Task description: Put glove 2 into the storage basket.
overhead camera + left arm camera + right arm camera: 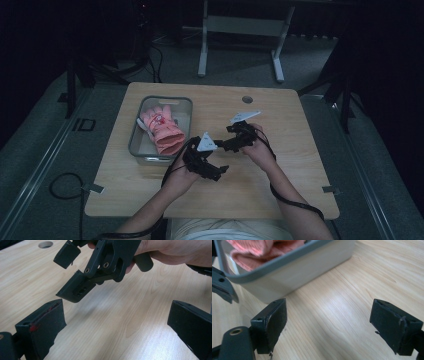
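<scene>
Seen from the high view: a wooden desk (280, 150) with a grey bin (137, 135) at centre left of the frame, a pink glove (162, 129) lying inside it, fingers toward the top of the frame, cuff hanging over the near rim. Small red-and-white patch on the back of the glove (too small to read).

In the right gripper view, much closer: the bin (294, 267) across the upper left, pale wall under a grey rim, ribbed pink knit of the glove (262, 248) peeking over that rim. Bare desk between the jaws, nothing pinched.

In the left gripper view, no bin or glove; instead the other tool (82, 272) hanging in the upper middle, gripped by a hand (175, 252) at upper right, with a round hole in the desk (45, 244) at upper left.

Left hand-held gripper (217, 172) low at centre of the high view, jaws spread wide, pointing right. Right hand-held gripper (220, 146) just above it, jaws also spread, pointing left toward the bin. Both near each other over bare desk, just right of the bin, clear of the glove. Forearms entering from the bottom edge, wrists angled inward.
</scene>
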`<move>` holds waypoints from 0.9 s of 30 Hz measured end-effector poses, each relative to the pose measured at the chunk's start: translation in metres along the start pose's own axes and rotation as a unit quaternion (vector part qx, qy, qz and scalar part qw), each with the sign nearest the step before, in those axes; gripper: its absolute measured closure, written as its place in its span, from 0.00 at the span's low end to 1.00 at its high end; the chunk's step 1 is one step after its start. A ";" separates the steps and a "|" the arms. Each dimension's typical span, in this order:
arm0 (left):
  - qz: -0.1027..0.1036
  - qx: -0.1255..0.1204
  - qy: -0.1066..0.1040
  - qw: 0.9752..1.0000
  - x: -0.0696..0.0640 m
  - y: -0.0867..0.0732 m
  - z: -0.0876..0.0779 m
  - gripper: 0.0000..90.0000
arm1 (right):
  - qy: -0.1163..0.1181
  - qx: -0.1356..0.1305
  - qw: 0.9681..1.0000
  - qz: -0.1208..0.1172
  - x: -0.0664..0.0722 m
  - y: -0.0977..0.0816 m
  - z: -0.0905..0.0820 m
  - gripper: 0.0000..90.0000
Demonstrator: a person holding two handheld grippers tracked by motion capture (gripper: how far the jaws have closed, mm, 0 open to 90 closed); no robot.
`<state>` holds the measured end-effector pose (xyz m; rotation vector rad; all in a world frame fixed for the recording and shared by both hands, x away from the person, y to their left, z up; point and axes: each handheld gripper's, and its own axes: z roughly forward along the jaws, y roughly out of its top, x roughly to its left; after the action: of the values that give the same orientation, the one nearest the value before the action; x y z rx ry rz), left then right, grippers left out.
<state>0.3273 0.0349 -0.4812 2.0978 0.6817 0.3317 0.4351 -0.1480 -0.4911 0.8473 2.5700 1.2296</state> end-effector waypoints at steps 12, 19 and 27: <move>0.014 0.019 -0.027 0.999 -0.014 -0.018 0.026 0.01 | -0.017 0.001 1.000 0.007 -0.006 -0.038 0.004 0.16; 0.007 0.014 -0.035 0.999 -0.014 -0.028 0.035 0.01 | -0.029 -0.002 1.000 0.006 -0.006 -0.055 0.006 0.16; 0.019 0.019 -0.032 0.999 -0.016 -0.038 0.044 0.01 | -0.049 -0.007 0.999 0.013 -0.007 -0.066 0.007 0.16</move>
<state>0.3218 0.0135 -0.5370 2.1509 0.6157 0.2726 0.4156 -0.1800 -0.5464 0.9162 2.4774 1.1805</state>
